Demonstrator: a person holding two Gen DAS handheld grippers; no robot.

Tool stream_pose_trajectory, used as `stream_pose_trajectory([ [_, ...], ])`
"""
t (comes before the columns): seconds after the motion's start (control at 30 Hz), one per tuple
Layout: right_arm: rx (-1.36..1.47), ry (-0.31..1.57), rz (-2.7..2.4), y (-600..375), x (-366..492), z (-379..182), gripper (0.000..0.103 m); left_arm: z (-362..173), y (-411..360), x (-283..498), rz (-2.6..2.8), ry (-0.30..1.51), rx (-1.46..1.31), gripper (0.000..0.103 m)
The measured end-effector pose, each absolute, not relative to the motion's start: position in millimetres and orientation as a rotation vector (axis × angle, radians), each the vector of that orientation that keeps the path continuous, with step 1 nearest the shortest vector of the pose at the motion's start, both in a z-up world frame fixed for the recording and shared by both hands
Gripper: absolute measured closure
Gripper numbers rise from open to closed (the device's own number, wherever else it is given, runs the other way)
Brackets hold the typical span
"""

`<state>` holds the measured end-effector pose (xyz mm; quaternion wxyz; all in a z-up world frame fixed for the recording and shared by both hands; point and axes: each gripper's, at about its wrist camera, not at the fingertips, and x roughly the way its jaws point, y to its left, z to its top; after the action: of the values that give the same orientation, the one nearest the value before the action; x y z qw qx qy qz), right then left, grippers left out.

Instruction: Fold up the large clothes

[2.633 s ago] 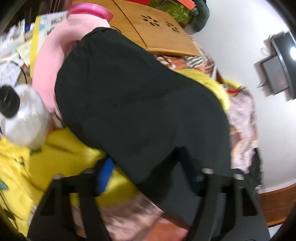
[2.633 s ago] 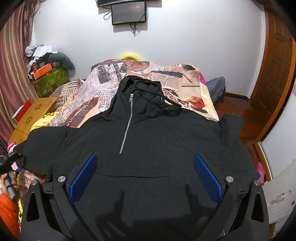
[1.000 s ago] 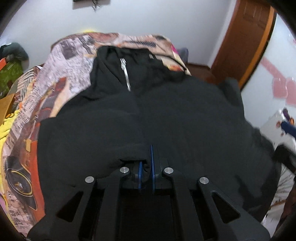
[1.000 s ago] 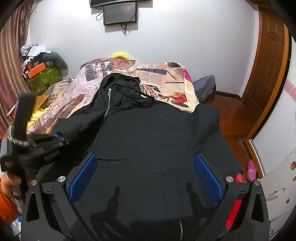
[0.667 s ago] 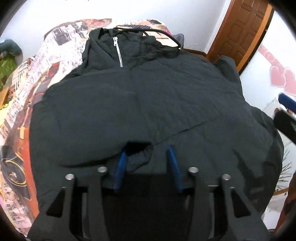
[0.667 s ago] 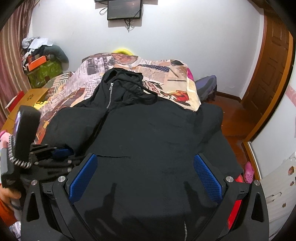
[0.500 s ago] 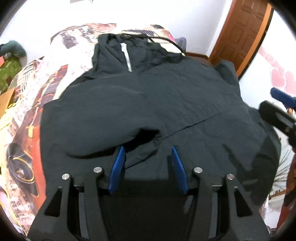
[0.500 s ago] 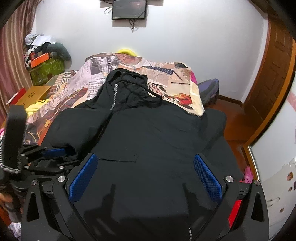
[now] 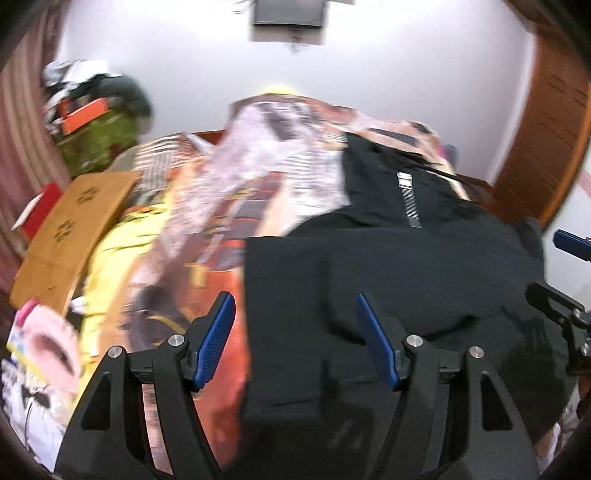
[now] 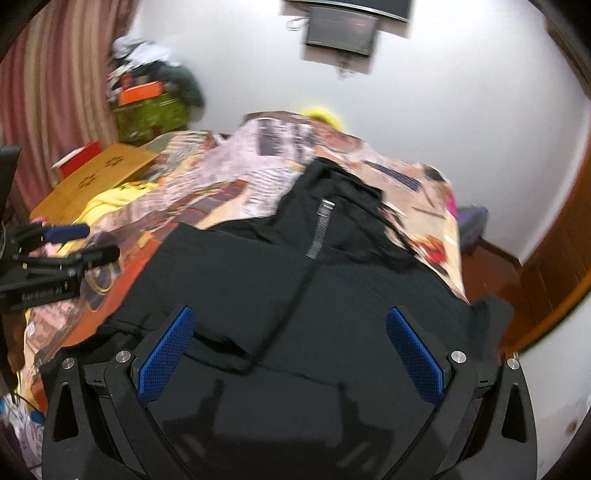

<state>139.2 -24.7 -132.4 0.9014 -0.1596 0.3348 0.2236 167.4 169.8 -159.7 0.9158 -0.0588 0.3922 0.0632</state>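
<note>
Both hand-held grippers (left (image 9: 295, 338), right (image 10: 290, 356)) open above black hoodie (image 10: 295, 295); no legible writing.

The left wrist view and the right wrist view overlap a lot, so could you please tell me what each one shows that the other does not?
Only the left wrist view shows the pink plush item at the bed's near left edge. Only the right wrist view shows the purple bag on the floor beyond the bed. Both show the black hoodie with its silver zipper, the printed bedspread, the wooden lap desk and the wall screen. The left gripper and right gripper are open.
</note>
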Motion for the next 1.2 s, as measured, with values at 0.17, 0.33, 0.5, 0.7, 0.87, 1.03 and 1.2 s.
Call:
stream_pose_trajectory([
  [0.17,-0.434,0.716,0.593,27.1,147.0,-147.5,0.0,-168.2,209.9,154.9,0.219,0.809,-0.148,0.036],
  [0.33,-0.55,0.803,0.676,72.5,155.8,-184.8,0.001,-180.6,230.1,145.3,0.247,0.82,-0.192,0.036],
  [0.5,-0.649,0.883,0.682,100.4,163.8,-220.9,0.002,-188.2,234.4,138.7,0.255,0.83,-0.198,0.036],
  [0.7,-0.7,0.945,0.654,106.3,171.3,-242.0,0.01,-196.9,231.0,139.5,0.241,0.846,-0.194,0.036],
  [0.87,-0.676,0.938,0.648,100.9,176.4,-241.1,0.036,-202.6,222.8,143.0,0.23,0.859,-0.184,0.036],
  [1.03,-0.506,1.004,0.674,88.5,193.9,-237.1,0.063,-201.1,211.1,144.7,0.218,0.858,-0.161,0.036],
  [1.2,-0.385,0.967,0.68,73.0,190.3,-213.7,0.082,-197.6,201.3,147.6,0.213,0.862,-0.141,0.036],
])
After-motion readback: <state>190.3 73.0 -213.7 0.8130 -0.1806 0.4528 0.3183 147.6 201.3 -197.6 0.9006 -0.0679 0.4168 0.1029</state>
